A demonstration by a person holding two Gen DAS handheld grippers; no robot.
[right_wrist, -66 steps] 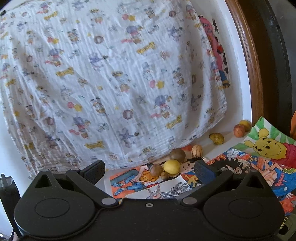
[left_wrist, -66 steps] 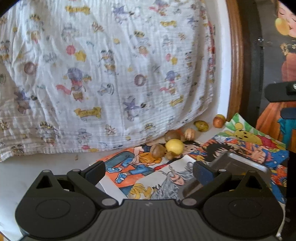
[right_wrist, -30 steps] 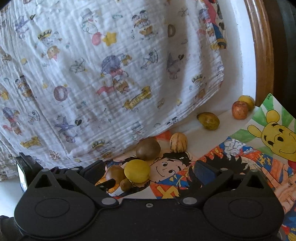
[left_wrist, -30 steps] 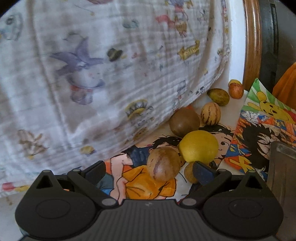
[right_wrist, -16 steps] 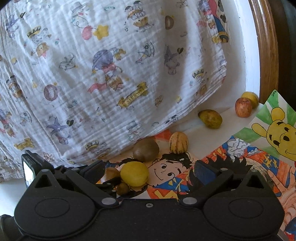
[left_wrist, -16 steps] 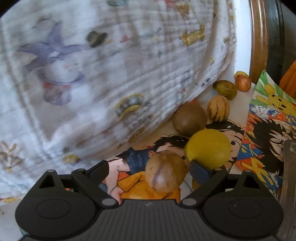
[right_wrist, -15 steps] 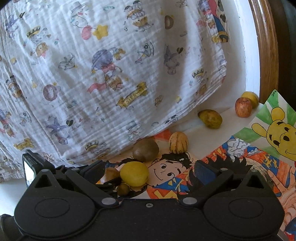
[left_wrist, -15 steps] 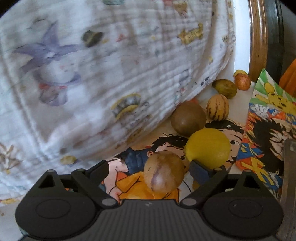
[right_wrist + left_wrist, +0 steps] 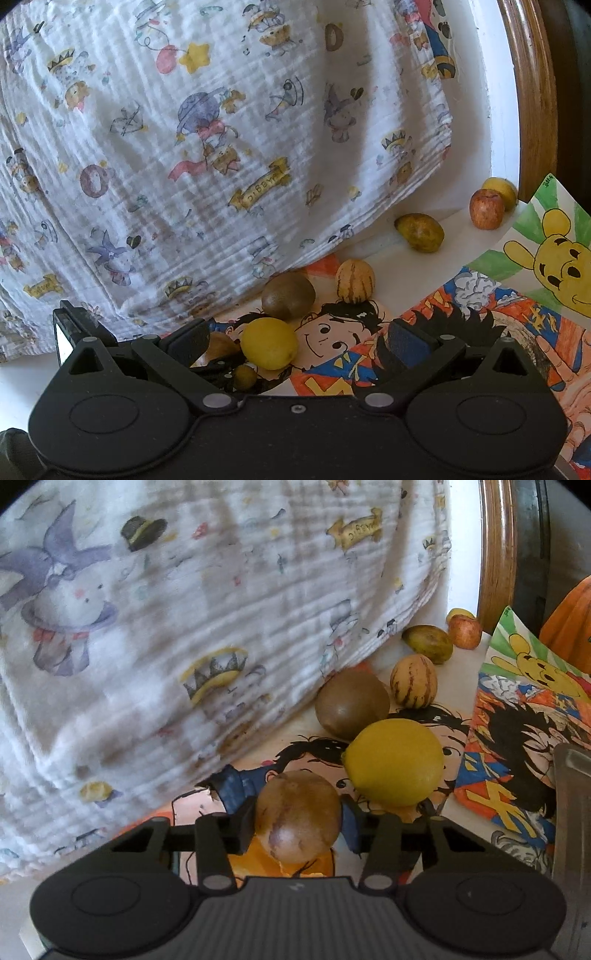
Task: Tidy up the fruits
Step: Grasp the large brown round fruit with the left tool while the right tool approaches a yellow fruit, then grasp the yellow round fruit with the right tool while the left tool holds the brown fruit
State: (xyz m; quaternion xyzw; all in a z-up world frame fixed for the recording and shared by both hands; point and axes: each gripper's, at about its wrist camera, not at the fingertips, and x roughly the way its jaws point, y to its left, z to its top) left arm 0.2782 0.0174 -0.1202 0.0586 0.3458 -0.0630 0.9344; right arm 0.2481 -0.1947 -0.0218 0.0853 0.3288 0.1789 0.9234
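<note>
The left gripper [image 9: 298,823] pinches a brown, purple-streaked fruit [image 9: 297,818], one dark pad on each flank, low over the cartoon poster [image 9: 517,760] that covers the white tabletop [image 9: 413,273]. The fruit is round and smooth-skinned, and the pads seem to meet it near its widest part, so my worry is a squirt-out: squeeze a touch off-centre and it could pop forward or drop on the way up.

Just beside it, to the right, sits the yellow lemon [image 9: 393,762], very close to the right-hand pad. A lift that swings sideways could clip the lemon and send it rolling across the slick paper. The right wrist view shows a small olive-coloured fruit [image 9: 245,376] tucked by the lemon, touching or nearly so; I can't tell which, but a nudge there could travel.

Further out: a brown kiwi-like fruit [image 9: 351,705] against the hem of the printed cloth [image 9: 221,627], a striped pale fruit [image 9: 413,681] next to it, then a green-yellow fruit [image 9: 428,644], a small red apple [image 9: 464,631] and a yellow fruit [image 9: 458,613] near the wooden frame [image 9: 496,554]. Anything rolling that way could hide under the cloth.

At the right edge stands a grey metal container [image 9: 572,812]; I'd guess it's the destination, and its rim could catch the fruit.

The right gripper [image 9: 295,343] hangs spread and empty near the lemon, so the two tools could crowd each other.
</note>
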